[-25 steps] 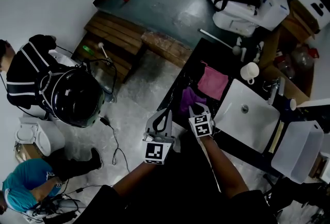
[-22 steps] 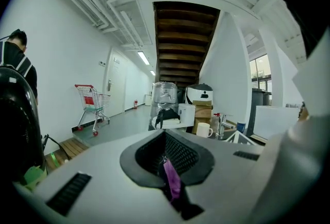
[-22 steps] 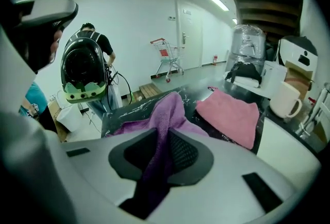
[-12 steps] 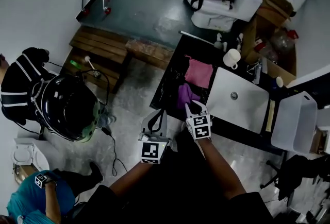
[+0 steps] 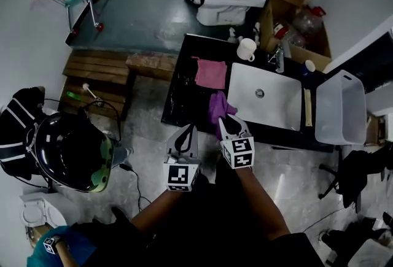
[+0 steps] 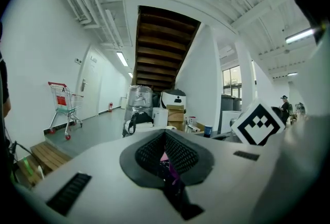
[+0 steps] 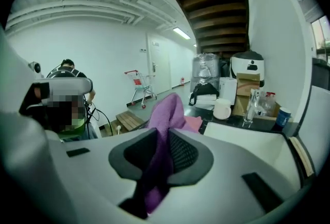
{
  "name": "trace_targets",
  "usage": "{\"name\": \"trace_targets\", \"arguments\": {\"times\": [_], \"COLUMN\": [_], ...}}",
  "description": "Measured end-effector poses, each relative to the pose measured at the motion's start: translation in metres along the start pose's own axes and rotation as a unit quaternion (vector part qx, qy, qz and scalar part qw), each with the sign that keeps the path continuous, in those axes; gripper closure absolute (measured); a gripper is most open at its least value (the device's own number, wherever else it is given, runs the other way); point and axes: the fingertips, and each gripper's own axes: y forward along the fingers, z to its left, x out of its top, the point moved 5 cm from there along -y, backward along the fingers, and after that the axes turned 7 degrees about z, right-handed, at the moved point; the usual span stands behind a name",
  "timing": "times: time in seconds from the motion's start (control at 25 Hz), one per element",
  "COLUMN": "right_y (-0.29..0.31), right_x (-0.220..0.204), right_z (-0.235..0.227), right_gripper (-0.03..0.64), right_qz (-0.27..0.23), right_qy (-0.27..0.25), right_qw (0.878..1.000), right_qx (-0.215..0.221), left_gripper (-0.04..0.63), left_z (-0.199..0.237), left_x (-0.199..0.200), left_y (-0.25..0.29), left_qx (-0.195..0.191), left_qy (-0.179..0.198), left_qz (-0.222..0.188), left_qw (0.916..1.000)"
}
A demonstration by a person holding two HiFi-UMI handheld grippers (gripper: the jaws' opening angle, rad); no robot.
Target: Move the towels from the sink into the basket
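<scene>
Dark counter [image 5: 179, 95] with white sink [image 5: 270, 106], open hall.
Right gripper [image 5: 226, 126] is clamped on purple towel [image 5: 217, 105] at the counter's front edge, beside the sink; left gripper [image 5: 186, 134] is seen closed, empty, alongside. Pink towel [image 5: 210, 73] is laid on counter; basket [image 5: 341, 110] is set beyond sink.

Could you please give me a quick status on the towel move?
Right tool shut on purple towel, held at sink's left edge. Left tool shut, empty. Pink towel on counter. Basket beyond sink, path looks clear.
</scene>
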Motion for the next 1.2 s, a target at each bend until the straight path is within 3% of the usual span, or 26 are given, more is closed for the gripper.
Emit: {"name": "trace_targets", "arguments": {"times": [0.24, 0.72, 1.0, 1.2], "right_y": [-0.057, -0.178, -0.23, -0.264], "right_x": [0.015, -0.027, -0.049, -0.056], "right_z": [-0.057, -0.186, -0.247, -0.281], "right_gripper": [0.532, 0.532, 0.532, 0.532], "right_qz": [-0.031, -0.059, -0.077, -0.09], "right_qy": [0.026, 0.039, 0.036, 0.037], "right_qw": [0.999, 0.996, 0.995, 0.994], "right_qx": [-0.015, -0.051, -0.047, -0.045], "left_gripper": [0.581, 0.581, 0.581, 0.581], "left_z": [-0.068, -0.238, -0.327, -0.384], "left_x": [0.029, 0.044, 0.054, 0.051], "left_y": [0.033, 0.088, 0.118, 0.129], "left_qx": [-0.037, -0.076, -0.083, -0.079], "left_qy": [0.029, 0.035, 0.049, 0.052], "left_qz": [0.001, -0.005, -0.011, 0.008], "left_qw": [0.9989, 0.9965, 0.9953, 0.9955]}}
